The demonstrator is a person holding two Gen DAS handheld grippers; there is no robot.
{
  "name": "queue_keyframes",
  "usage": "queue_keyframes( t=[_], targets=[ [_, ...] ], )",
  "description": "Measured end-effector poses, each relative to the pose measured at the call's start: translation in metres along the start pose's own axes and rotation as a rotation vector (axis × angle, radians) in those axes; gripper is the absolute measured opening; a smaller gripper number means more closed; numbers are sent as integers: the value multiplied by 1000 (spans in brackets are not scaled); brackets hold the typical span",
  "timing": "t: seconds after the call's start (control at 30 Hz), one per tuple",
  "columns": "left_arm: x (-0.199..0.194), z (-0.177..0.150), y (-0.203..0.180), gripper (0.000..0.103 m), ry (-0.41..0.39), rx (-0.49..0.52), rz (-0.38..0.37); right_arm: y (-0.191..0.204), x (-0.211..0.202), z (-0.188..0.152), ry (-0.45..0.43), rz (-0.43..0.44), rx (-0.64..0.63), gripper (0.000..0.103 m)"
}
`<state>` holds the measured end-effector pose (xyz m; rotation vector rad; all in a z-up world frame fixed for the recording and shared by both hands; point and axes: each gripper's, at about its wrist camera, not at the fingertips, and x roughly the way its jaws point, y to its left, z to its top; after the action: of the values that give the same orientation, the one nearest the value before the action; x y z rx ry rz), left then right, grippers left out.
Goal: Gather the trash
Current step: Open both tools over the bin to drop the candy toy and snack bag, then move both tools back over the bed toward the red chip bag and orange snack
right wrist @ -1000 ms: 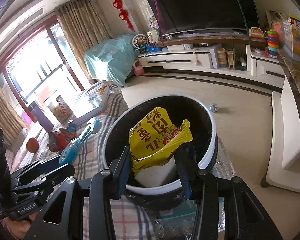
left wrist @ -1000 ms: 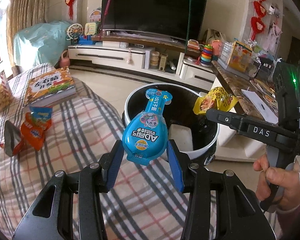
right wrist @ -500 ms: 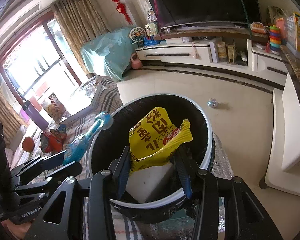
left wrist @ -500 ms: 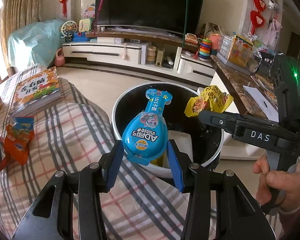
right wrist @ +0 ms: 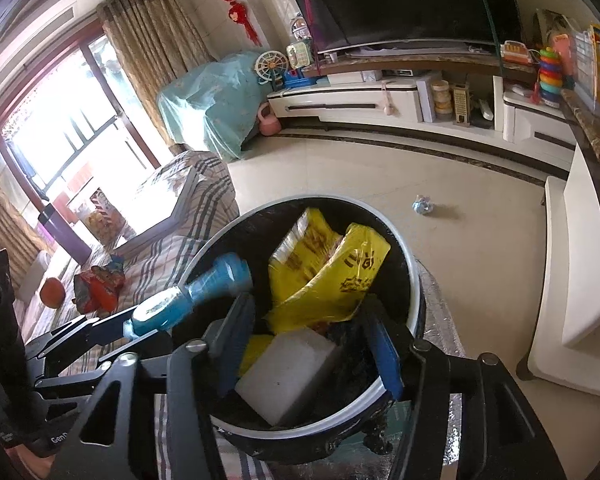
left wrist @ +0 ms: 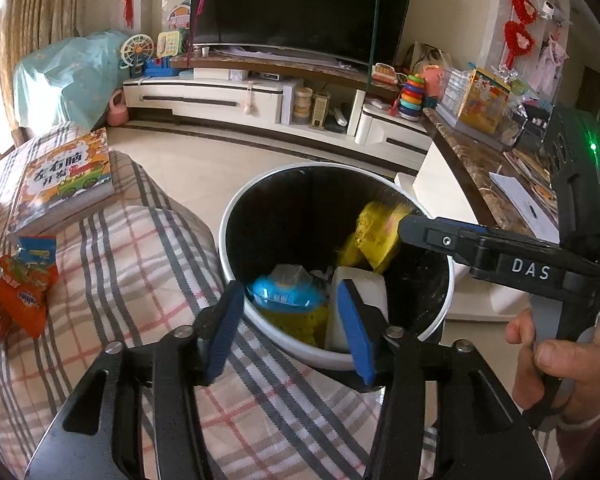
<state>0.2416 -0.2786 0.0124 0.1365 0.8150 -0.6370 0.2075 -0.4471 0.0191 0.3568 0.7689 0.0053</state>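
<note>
A round bin [left wrist: 236,216] with a white rim and black inside stands beside the plaid-covered surface; it also shows in the right wrist view [right wrist: 414,276]. My left gripper [left wrist: 290,328] is open over the bin's near rim. The blue pouch [left wrist: 286,294] is free of its pads and dropping into the bin; the right wrist view shows it blurred [right wrist: 188,300] at the rim. My right gripper [right wrist: 308,344] is open over the bin. The yellow wrapper [right wrist: 328,276] is loose between its fingers and falling, also seen in the left wrist view [left wrist: 374,236]. A white block [right wrist: 288,372] lies in the bin.
An orange snack bag [left wrist: 26,288] and a picture book [left wrist: 66,180] lie on the plaid cover [left wrist: 140,264]. A crumpled blue scrap [right wrist: 422,205] lies on the tiled floor. A TV cabinet [left wrist: 228,96] lines the far wall. A marble-topped counter [left wrist: 484,176] is at the right.
Both grippers have opened over the bin. The blue pouch and the yellow wrapper have left the pads and are dropping into the bin. Both grippers moved closer over the bin.
</note>
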Motion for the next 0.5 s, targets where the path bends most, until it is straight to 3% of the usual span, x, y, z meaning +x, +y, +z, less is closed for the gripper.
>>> queue_keyframes(
  t=[0.17, 0.33, 0.5],
  targets=[
    [-9, -12, 5, 58, -8, -18, 4, 0, -8, -5, -15, 5, 15, 68],
    [-27, -30, 18, 70, -26, -68, 10, 10, -23, -14, -53, 17, 26, 85],
    [-46, -49, 36, 74, -39, -126, 40, 28, -32, -28, -75, 38, 24, 90]
  ],
)
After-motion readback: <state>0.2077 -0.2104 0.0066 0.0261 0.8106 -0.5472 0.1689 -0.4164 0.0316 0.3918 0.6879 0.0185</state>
